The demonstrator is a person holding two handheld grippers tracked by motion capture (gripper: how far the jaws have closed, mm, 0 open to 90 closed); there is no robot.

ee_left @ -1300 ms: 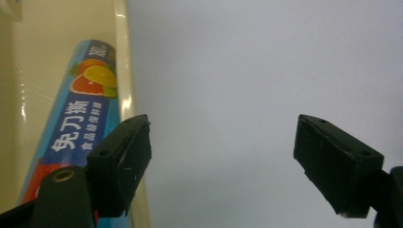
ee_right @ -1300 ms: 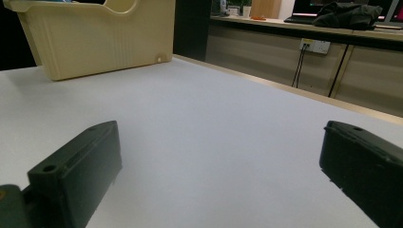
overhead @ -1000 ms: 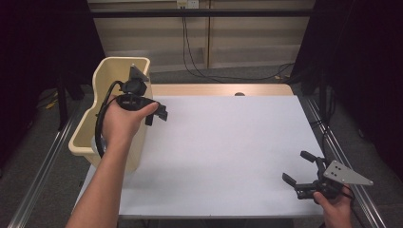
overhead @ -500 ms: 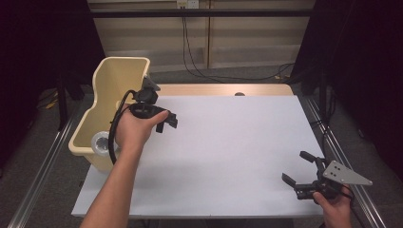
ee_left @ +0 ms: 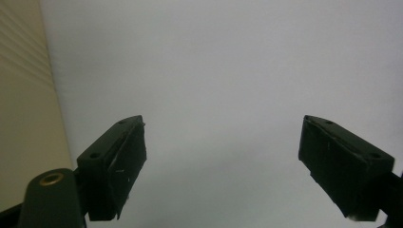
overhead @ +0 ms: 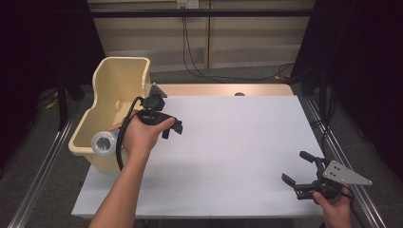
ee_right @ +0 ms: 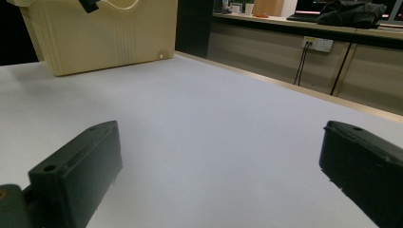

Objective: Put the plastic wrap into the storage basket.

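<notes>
My left gripper (overhead: 173, 128) hovers over the left part of the white table (overhead: 237, 142), just right of a cream plastic bin (overhead: 121, 78). Its jaws have just been opening and stand apart with nothing between them (ee_left: 223, 142); bare white table lies below. My right gripper (overhead: 295, 167) rests near the table's front right corner, open and empty (ee_right: 223, 161), pointing across the table toward the bin (ee_right: 104, 38). A whitish roll (overhead: 103, 142) lies in the near end of the bin.
The bin hangs off the table's left edge, and its wall (ee_left: 23, 95) is close beside my left jaws. Metal rails (overhead: 43, 171) run along both sides of the table. Cables and a wall socket (ee_right: 319, 45) are beyond the far edge.
My left hand has moved from above the bin down and to the right, over the table. The roll in the bin has come into sight. The right gripper has stayed put.
</notes>
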